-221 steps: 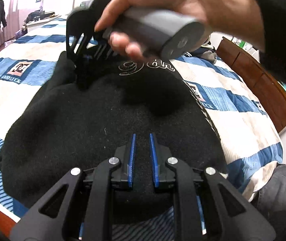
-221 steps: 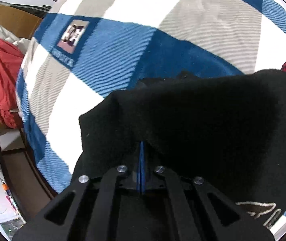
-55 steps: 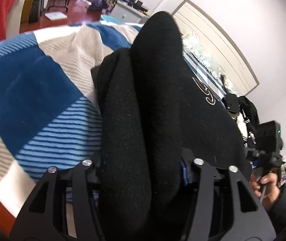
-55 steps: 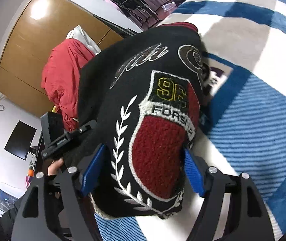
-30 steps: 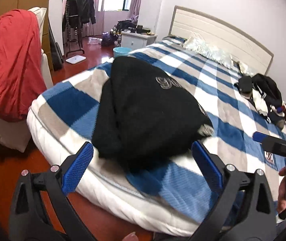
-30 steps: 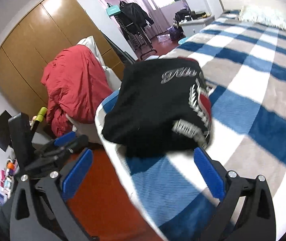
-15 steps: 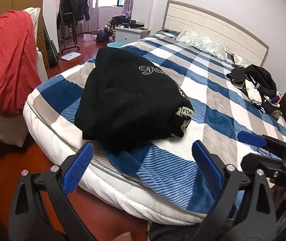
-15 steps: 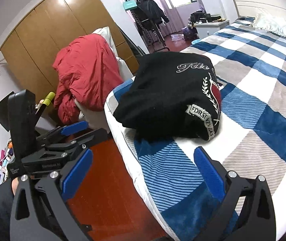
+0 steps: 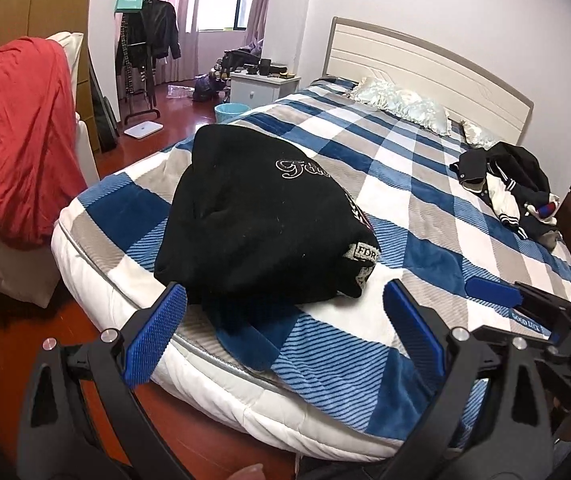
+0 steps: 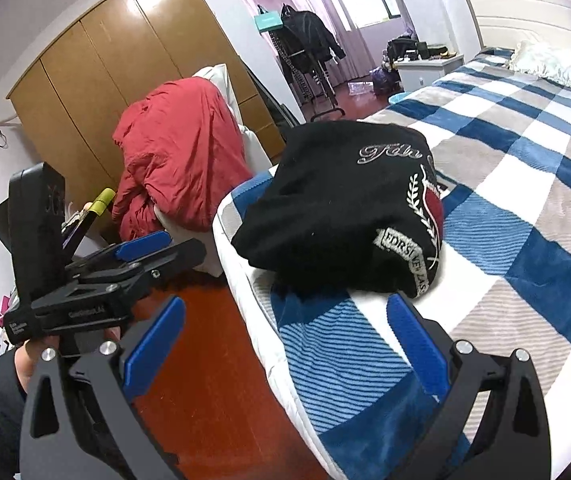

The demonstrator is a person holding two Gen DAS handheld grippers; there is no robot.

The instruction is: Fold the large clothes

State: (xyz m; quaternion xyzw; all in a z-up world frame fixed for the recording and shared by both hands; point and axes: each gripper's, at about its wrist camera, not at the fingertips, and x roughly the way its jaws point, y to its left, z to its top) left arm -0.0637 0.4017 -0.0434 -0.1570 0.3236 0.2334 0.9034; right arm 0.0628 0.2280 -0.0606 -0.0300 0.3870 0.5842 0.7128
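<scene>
left wrist view shows your left hand-held gripper spread wide and empty, held back from the bed's corner so the whole bundle can be checked. the folded black fleece jacket with embroidered patches lies on the blue, white and grey checked blanket. your right hand-held gripper is equally spread, holding nothing.

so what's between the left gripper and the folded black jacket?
Only striped blue-and-white blanket at the bed's corner; left wrist view shows it bare.

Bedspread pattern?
Blue, white and grey checks with striped squares on the bedspread; clearest in the left wrist view.
</scene>
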